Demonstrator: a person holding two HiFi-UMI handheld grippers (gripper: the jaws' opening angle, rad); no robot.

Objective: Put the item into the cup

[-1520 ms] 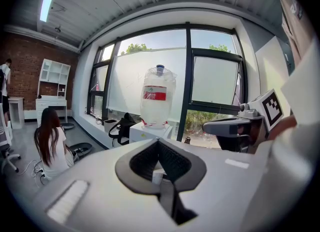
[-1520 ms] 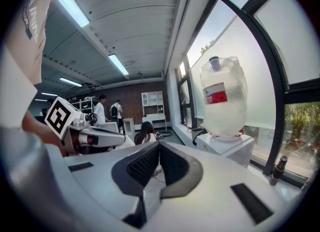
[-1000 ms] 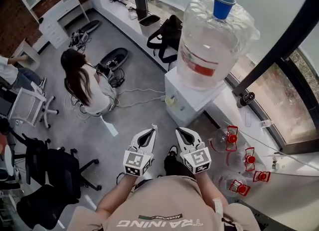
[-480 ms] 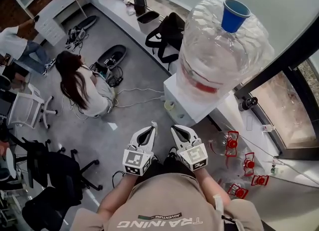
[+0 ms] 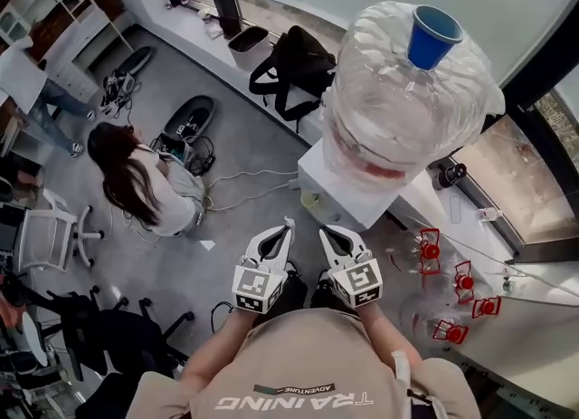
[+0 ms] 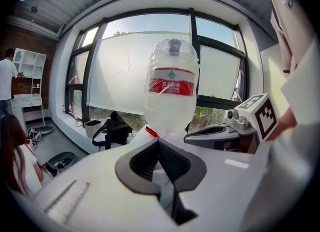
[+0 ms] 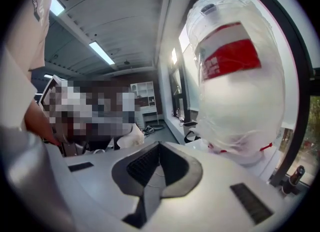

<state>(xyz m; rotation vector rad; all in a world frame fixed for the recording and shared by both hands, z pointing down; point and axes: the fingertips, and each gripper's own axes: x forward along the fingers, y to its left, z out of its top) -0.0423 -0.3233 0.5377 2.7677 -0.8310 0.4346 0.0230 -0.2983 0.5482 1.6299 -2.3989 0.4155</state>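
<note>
A blue cup [image 5: 434, 35] stands on top of the big clear water bottle [image 5: 403, 91] on the white dispenser [image 5: 339, 193]. I cannot make out any item for the cup. My left gripper [image 5: 288, 225] and right gripper [image 5: 323, 230] are held side by side near my chest, both shut and empty, pointing toward the dispenser's base. In the left gripper view the left gripper [image 6: 159, 141] has its jaws pressed together below the bottle [image 6: 171, 85], with the right gripper's marker cube [image 6: 260, 116] at the right. In the right gripper view the right gripper [image 7: 159, 145] is shut too, beside the bottle [image 7: 235, 75].
Empty bottles with red handles [image 5: 425, 251] lie on the floor to the right of the dispenser. A black backpack [image 5: 294, 60] and a bin [image 5: 242, 43] sit by the window ledge. A person with long dark hair [image 5: 136, 182] sits on the floor at left, near office chairs [image 5: 54, 236].
The head view has swung, so the dispenser and blue cup sit slightly more to the right and closer. Both grippers stay shut and close together, moved little.
</note>
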